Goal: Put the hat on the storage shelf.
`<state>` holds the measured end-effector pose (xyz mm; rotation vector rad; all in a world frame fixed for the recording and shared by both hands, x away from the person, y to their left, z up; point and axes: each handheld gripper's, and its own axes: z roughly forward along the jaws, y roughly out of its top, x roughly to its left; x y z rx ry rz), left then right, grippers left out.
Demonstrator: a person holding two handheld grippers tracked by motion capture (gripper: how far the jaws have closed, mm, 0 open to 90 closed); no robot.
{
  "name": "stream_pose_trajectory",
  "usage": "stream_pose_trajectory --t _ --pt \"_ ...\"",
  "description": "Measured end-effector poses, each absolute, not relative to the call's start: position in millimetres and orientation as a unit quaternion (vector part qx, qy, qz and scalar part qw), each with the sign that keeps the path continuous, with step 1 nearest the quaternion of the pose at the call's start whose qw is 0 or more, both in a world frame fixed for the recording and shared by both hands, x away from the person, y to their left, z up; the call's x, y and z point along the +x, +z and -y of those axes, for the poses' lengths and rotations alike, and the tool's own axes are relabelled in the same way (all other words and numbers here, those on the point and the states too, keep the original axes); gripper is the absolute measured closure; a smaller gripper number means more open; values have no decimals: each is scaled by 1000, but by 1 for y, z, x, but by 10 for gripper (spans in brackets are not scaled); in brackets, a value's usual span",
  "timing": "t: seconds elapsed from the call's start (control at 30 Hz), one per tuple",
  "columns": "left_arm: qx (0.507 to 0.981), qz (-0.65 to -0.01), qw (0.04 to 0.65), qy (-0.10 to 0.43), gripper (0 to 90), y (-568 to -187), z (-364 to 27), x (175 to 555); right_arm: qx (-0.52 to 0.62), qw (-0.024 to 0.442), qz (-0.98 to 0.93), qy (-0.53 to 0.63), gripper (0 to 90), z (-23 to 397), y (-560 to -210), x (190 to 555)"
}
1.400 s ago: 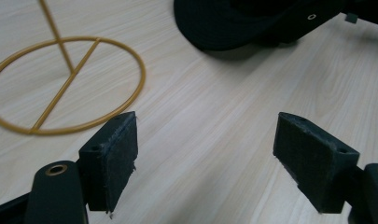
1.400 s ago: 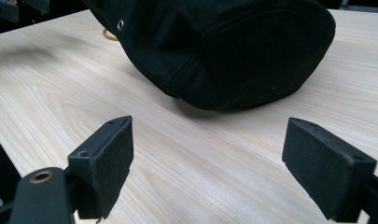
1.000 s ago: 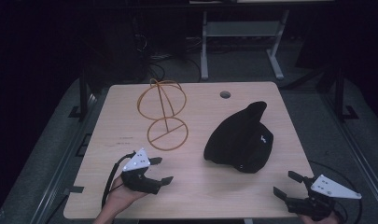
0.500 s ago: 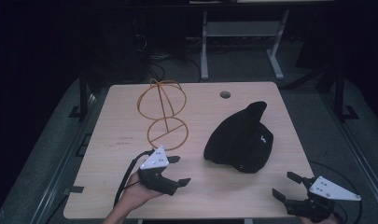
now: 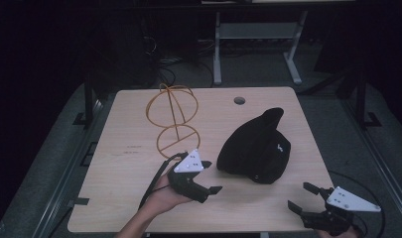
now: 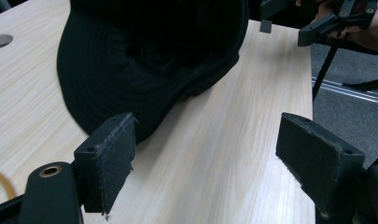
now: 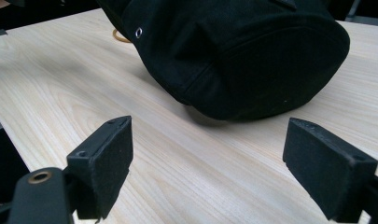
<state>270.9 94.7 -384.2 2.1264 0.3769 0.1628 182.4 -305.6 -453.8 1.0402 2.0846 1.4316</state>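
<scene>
A black cap [image 5: 258, 148] lies on the right half of the wooden table [image 5: 124, 163]. An orange wire stand [image 5: 173, 116] with a round base rises at the table's middle left. My left gripper [image 5: 212, 176] is open just left of the cap, held in a hand, with nothing between its jaws. In the left gripper view the cap's brim [image 6: 144, 60] lies just ahead of the open left gripper [image 6: 212, 163]. My right gripper [image 5: 300, 197] is open at the table's front right corner, apart from the cap. The right gripper view has the cap's crown [image 7: 233, 51] beyond the open right gripper [image 7: 207, 163].
A round cable hole [image 5: 239, 100] sits near the table's far edge. Bare wood stretches along the front and left of the table. A white desk frame [image 5: 258, 34] stands on the dark floor behind. The far-off right gripper [image 6: 312, 18] appears in the left gripper view.
My left gripper has moved right and a little forward, closing in on the cap's left side. The right gripper has barely shifted. The cap and the stand stay put.
</scene>
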Motion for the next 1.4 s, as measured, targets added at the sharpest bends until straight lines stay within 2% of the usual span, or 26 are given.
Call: stream_pose_trajectory --t 0.37,0.5,0.7,0.93,1.03,1.17,1.4 --pt "875 -134 460 63 219 -381 -61 278 373 206 -742 517 158 307 -452 181" --pt "877 -129 457 66 273 -380 -49 283 372 205 -744 516 158 306 -453 183" --pt "885 -119 447 57 381 -383 -36 287 372 203 -742 519 158 306 -453 184" --pt "887 -102 447 55 644 -382 -33 290 372 203 -741 522 157 303 -451 186" --pt "887 -100 447 62 718 -379 -34 290 374 199 -736 528 157 300 -449 188" --pt "885 -96 452 64 780 -373 -39 291 370 204 -733 533 157 297 -445 192" --pt "876 -85 472 51 828 -363 -50 291 365 201 -732 539 156 289 -439 201"
